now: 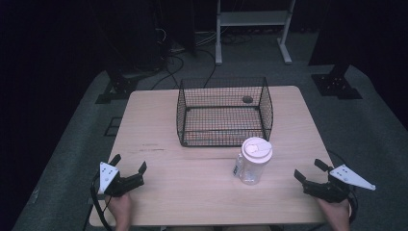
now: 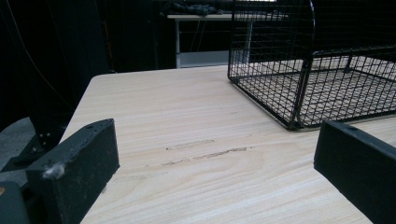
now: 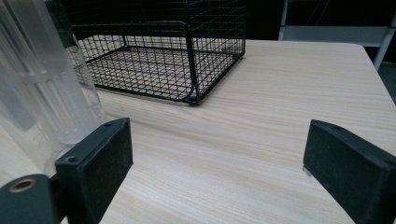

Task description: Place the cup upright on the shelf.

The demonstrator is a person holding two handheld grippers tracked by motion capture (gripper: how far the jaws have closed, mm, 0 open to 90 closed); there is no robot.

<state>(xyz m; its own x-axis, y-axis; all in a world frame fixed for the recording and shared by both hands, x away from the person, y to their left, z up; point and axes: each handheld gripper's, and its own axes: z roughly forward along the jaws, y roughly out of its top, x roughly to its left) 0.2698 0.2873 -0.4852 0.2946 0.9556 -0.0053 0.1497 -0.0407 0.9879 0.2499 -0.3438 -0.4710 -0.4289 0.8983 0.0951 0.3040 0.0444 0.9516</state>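
A clear plastic bottle (image 1: 252, 163) with a white lid stands upright on the wooden table (image 1: 192, 187), just in front of a black wire basket (image 1: 224, 111). The basket's floor is bare. My left gripper (image 1: 129, 163) rests open near the table's front left corner, far from the bottle. My right gripper (image 1: 308, 171) is open at the front right, a short way to the right of the bottle. In the right gripper view the bottle (image 3: 42, 88) rises beside the left jaw and the basket (image 3: 163, 56) lies beyond. The left gripper view looks across bare wood toward the basket (image 2: 317, 70).
A dark round hole (image 1: 247, 99) marks the table behind the basket. A white metal stand (image 1: 252, 29) and black stand bases (image 1: 337, 84) sit on the grey floor beyond the table. Faint scuff marks (image 2: 205, 154) cross the wood ahead of the left gripper.
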